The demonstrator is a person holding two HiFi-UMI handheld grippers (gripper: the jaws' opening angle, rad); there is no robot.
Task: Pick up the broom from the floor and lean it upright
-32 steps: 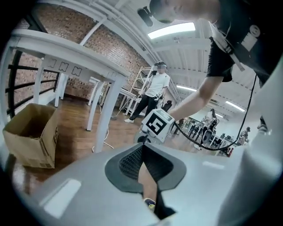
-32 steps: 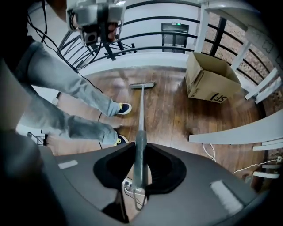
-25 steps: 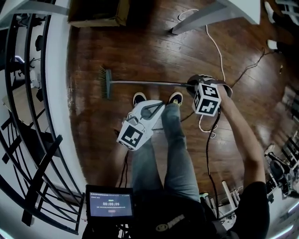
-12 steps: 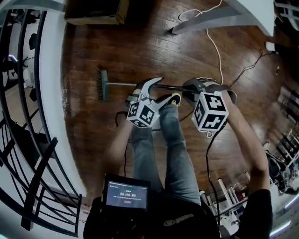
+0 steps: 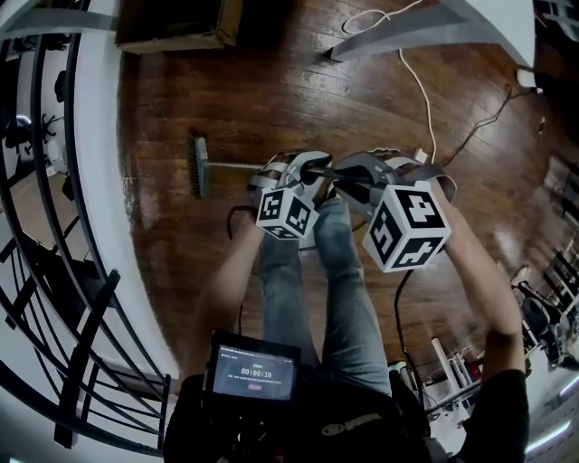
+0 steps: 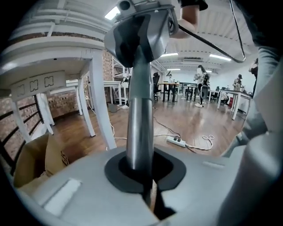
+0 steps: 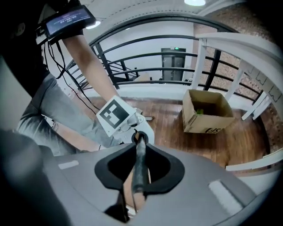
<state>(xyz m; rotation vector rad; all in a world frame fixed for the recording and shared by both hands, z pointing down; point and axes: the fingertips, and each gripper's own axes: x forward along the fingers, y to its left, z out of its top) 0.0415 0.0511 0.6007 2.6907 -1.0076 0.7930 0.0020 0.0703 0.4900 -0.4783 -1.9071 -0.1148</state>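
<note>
1. A black railing (image 5: pixel 56 271) is seen along the left edge. A cardboard box (image 5: pixel 176 23) is set on the wooden floor (image 5: pixel 181 262) at the far side.
2. The broom (image 5: pixel 198 166) is pictured with its brush head to the left, near the white ledge (image 5: pixel 99 181) beside the railing. Its handle (image 5: pixel 233 165) is run rightward into both grippers. Contact between brush and floor cannot be told.
3. The left gripper (image 5: pixel 312 168) is clenched on the handle. The metal shaft is shown rising between its closed jaws.
4. Just to the right, the right gripper (image 5: pixel 348 179) is likewise clamped on the handle, with the dark shaft pinched between its jaws.
5. A white cable (image 5: pixel 418 90) is trailed over the floor at far right, beside a white table leg (image 5: pixel 398 36).
</note>
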